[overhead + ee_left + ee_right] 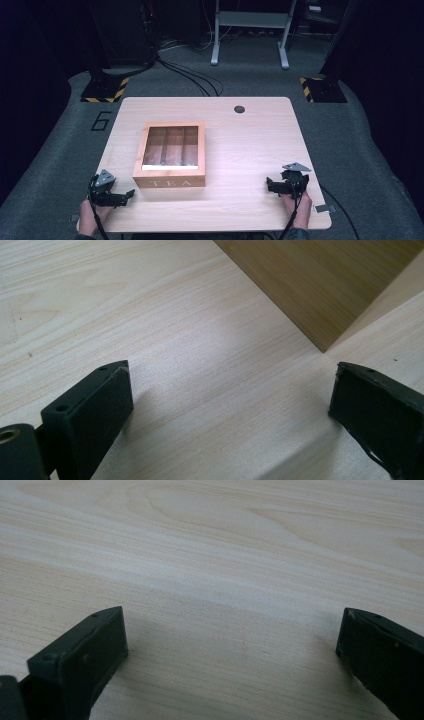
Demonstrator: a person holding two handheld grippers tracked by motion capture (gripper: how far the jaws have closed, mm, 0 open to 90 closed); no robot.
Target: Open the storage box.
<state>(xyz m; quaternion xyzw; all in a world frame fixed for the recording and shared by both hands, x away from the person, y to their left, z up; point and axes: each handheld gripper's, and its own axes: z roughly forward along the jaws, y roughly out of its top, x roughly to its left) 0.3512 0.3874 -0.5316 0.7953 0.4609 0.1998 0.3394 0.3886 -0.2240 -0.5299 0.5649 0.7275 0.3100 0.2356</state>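
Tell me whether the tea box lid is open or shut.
Shut. The tea box has its windowed lid lying flat on top, with the compartments visible through the pane.

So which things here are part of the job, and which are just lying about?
Part of the job:
- wooden tea box, lid closed, nearest the claws
- left claw, open, beside the box corner
- right claw, open, over bare table

Lying about:
- table
- round hole in the tabletop
- striped floor stands
- grey frame behind
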